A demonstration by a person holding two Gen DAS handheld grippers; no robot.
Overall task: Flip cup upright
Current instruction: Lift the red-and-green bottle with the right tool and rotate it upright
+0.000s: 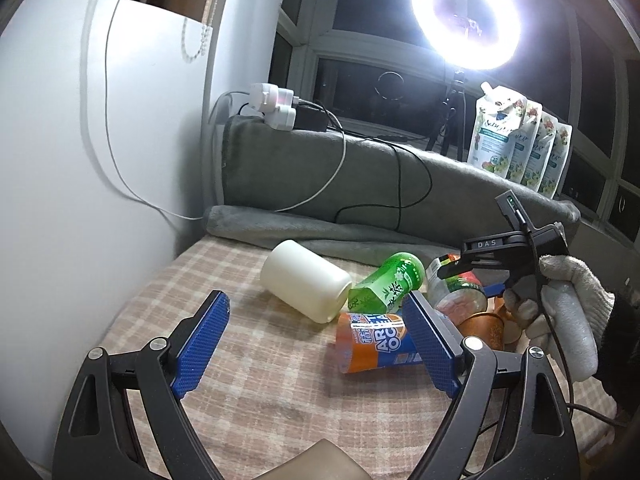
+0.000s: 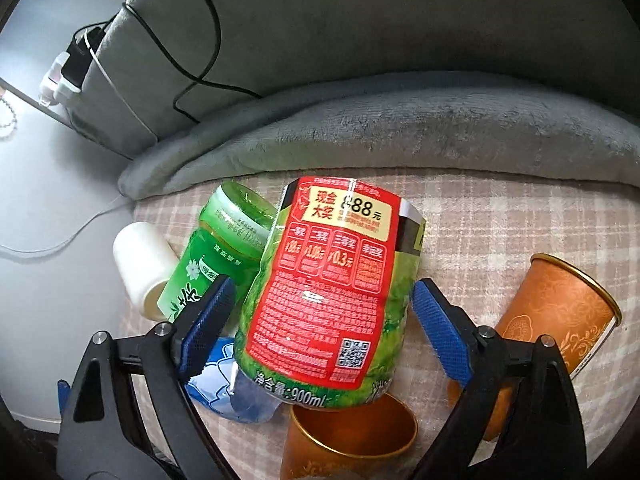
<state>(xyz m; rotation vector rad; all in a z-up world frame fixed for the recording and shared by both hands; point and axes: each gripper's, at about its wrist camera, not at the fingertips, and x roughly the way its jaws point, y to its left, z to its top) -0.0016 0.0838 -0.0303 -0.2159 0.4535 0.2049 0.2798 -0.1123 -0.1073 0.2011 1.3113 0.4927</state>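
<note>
Both grippers, left gripper [image 1: 316, 340] and right gripper [image 2: 324, 328], are spread apart. The right gripper straddles a red-labelled bottle [image 2: 332, 292]; an orange cup [image 2: 560, 312] lies at 3 o'clock and a green bottle [image 2: 216, 256] crowds in at 10 o'clock.

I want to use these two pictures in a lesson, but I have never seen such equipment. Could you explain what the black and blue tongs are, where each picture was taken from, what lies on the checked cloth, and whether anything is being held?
No robot is here: a person holds a two-finger gripper in each hand, each carrying a wide-angle camera that looks along its fingers. One picture comes from the left gripper, the other from the right gripper.

From the left view you can see the gloved hand working the right gripper.

On the checked cloth lie a white cup, a green-labelled cup, an orange and blue cup, a red-labelled cup and brown paper cups, crowded together, mostly on their sides.

Both grippers are open. The right one straddles the red-labelled cup without gripping it.
</note>
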